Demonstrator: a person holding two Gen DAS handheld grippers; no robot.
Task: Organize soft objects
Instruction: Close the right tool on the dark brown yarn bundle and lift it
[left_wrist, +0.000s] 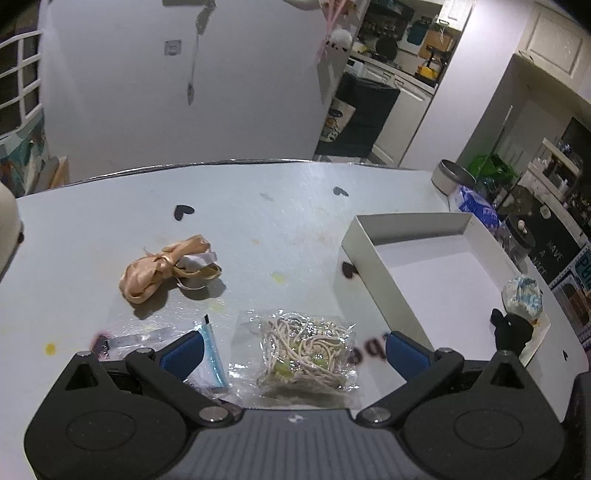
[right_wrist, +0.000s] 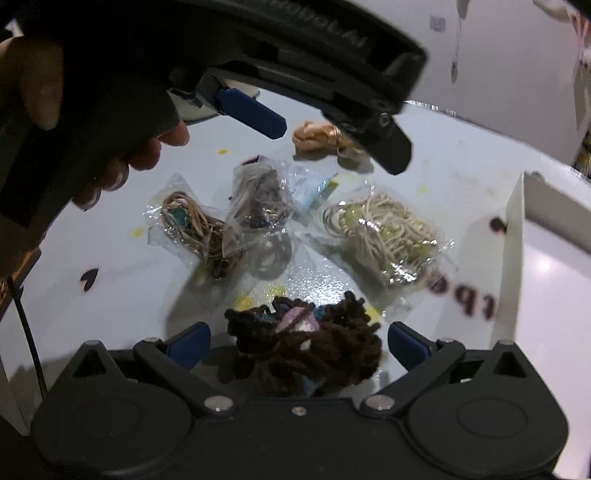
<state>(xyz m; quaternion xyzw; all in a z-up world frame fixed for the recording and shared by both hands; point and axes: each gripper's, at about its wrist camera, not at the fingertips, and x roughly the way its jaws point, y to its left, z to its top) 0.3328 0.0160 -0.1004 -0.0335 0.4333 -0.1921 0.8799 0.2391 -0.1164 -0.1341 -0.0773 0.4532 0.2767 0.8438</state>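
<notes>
The pale grey-white surface (left_wrist: 280, 221) is marked with small dark heart shapes and yellow specks, and stands before a plain white wall; to the right the room opens on shelves and cupboards crowded with household clutter. An open white cardboard box (left_wrist: 360, 254) sits on the right part of the surface, a round metal tin (left_wrist: 452, 179) beyond it.

The left claw (left_wrist: 293, 350) hangs released, blue pads wide apart, over a clear plastic bag of cream cord (left_wrist: 306, 350). Farther off lies a peach satin ribbon bundle (left_wrist: 159, 271).

The right claw (right_wrist: 299, 341) is also spread wide, grasping nothing; a dark brown yarn bundle with pink and blue patches (right_wrist: 310, 347) lies on the surface between its pads, touching neither. Ahead of it lie a clear bag of tan cord (right_wrist: 195, 229) and a clear bag of dark grey cord (right_wrist: 258, 199), overlapping, with the cream bag to their right, near the box wall.
</notes>
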